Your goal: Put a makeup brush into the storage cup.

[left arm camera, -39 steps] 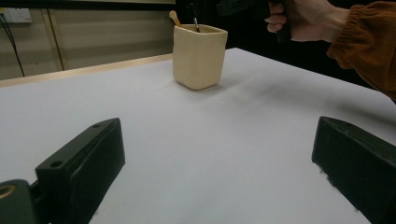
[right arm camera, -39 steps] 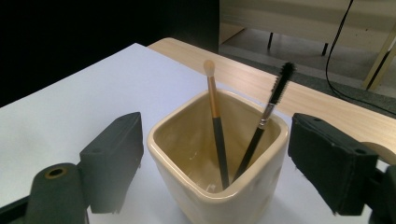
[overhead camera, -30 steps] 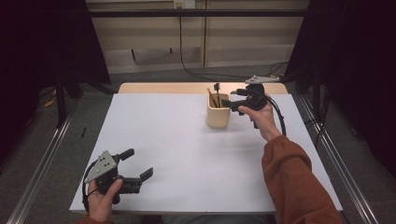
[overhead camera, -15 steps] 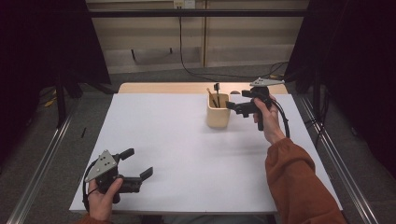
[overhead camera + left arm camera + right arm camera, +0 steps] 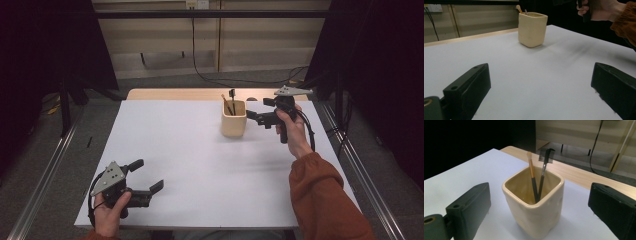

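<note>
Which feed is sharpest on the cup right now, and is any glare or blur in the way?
Right gripper view: cup and both brushes crisp, no glare. Left gripper view: cup softer, farther off. High view: cup small, surroundings dark.

A staged recording space, lab-like rather than domestic, is being shown. A table (image 5: 200, 165) covered by a plain white sheet is being framed by black curtains (image 5: 45, 45) hanging at both sides. Metal rails (image 5: 40, 200) are being seen running along the grey floor (image 5: 100, 120) beside the left and right edges of the table. Beyond the far edge, a bare panelled wall (image 5: 160, 35) is being crossed by a dark horizontal bar (image 5: 150, 14), with a black cable (image 5: 200, 70) hanging from a socket (image 5: 196, 4) down to the floor. Handheld tongs (image 5: 145, 185) with a tracking plate are being held at the near left corner.
</note>
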### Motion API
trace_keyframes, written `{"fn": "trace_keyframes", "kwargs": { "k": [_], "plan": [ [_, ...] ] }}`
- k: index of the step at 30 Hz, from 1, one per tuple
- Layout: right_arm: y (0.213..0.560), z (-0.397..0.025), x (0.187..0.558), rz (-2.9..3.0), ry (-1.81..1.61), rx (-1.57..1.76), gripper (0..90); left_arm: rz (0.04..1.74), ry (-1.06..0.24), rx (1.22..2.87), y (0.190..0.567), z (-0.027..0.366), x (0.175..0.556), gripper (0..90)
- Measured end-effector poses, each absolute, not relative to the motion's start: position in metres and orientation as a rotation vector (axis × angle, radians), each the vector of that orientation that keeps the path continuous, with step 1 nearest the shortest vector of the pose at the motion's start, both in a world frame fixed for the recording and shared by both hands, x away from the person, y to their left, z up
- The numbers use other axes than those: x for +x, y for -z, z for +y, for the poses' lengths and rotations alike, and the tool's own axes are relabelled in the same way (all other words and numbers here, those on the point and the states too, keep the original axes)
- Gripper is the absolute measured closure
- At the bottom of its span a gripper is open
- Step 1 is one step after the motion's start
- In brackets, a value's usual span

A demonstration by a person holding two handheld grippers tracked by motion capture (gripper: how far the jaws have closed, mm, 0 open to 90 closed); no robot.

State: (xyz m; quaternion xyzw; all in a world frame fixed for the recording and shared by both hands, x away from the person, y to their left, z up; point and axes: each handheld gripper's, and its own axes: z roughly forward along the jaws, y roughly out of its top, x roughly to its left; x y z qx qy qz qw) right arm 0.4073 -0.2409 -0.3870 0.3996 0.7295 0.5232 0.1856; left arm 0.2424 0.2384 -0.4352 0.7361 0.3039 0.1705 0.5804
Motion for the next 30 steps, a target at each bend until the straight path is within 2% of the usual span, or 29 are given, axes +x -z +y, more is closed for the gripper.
{"fn": "trace_keyframes", "kwargs": {
  "k": [30],
  "plan": [
    [0.396, -0.255, 0.348, 2.005, -1.487, 1.102, 1.8, 0.733, -0.422, 1.711, 0.435, 0.24, 0.241, 2.5]
  ]
}}
